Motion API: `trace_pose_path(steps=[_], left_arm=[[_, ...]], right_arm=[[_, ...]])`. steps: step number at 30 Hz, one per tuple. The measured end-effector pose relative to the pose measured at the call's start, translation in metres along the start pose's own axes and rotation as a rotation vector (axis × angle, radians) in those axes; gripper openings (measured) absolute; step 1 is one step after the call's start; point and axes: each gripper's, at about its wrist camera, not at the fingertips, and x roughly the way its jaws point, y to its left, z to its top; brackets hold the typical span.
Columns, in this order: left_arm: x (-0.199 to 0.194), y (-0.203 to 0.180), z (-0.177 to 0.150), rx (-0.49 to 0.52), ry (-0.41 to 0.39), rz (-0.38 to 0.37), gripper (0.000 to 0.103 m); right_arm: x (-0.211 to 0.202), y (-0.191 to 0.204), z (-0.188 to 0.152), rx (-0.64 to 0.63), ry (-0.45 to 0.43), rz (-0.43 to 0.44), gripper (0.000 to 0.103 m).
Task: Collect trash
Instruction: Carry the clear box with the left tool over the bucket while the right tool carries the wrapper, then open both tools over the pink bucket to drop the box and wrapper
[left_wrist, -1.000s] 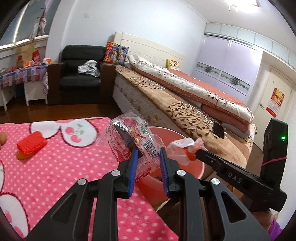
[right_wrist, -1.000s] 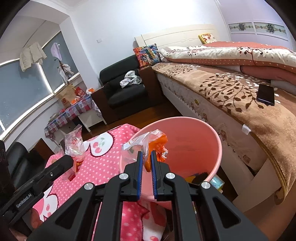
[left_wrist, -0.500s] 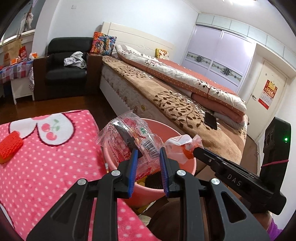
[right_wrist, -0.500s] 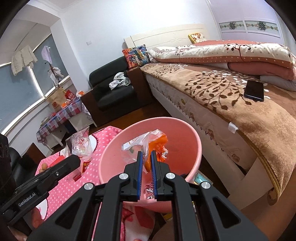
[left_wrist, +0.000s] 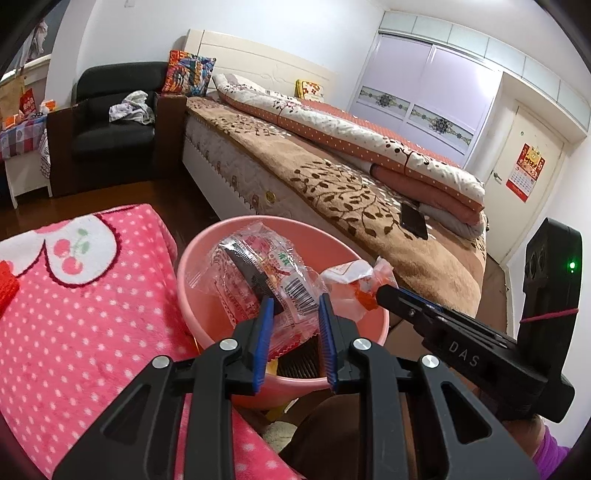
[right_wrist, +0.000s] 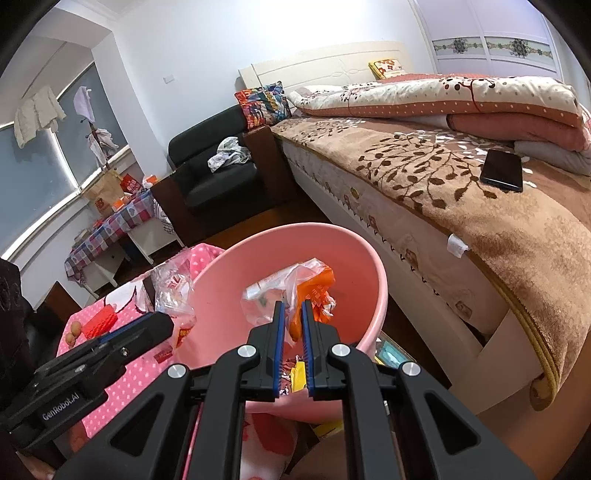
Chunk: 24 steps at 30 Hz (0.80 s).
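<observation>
My left gripper (left_wrist: 295, 310) is shut on a clear red-printed snack wrapper (left_wrist: 258, 273) and holds it over the pink bin (left_wrist: 199, 254). My right gripper (right_wrist: 293, 314) is shut on an orange and white wrapper (right_wrist: 314, 288) and holds it over the same pink bin (right_wrist: 354, 254). The right gripper and its wrapper (left_wrist: 351, 284) also show in the left wrist view, close beside the left one. Some trash lies in the bin's bottom (right_wrist: 297, 373).
The pink polka-dot table cover (left_wrist: 74, 314) is to the left of the bin, with a red block (right_wrist: 98, 321) on it. The bed (left_wrist: 332, 184) with a phone (right_wrist: 502, 170) stands close on the right. A black armchair (left_wrist: 110, 125) is behind.
Both grippers have moved from over the table edge to above the bin's opening, each still holding its wrapper.
</observation>
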Motion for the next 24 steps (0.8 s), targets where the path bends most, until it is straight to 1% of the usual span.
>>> trace_pose_path(steps=[2,10,15,16,17,21,24], left_arm=[[0.002,0.002,-0.001,-0.01,0.012,-0.003,0.03],[0.005,0.011,-0.003,-0.057,0.037,-0.012,0.035],[0.003,0.014,-0.006,-0.078,0.045,-0.035,0.037],[0.002,0.014,-0.006,-0.077,0.047,-0.036,0.042],[0.001,0.014,-0.007,-0.076,0.049,-0.037,0.044],[-0.003,0.013,-0.009,-0.07,0.042,-0.032,0.045],[-0.008,0.014,-0.01,-0.076,0.036,-0.028,0.045]], right_arm=[[0.002,-0.001,0.0,0.003,0.003,-0.001,0.009],[0.004,-0.002,-0.001,0.008,0.008,0.0,0.009],[0.004,-0.001,-0.001,0.012,0.006,0.004,0.009],[0.003,-0.001,-0.001,0.012,0.005,0.006,0.009],[0.002,0.0,-0.001,0.012,0.004,0.007,0.009],[-0.002,0.003,-0.001,0.013,-0.002,0.016,0.025],[-0.007,0.007,-0.001,0.006,-0.011,0.025,0.029]])
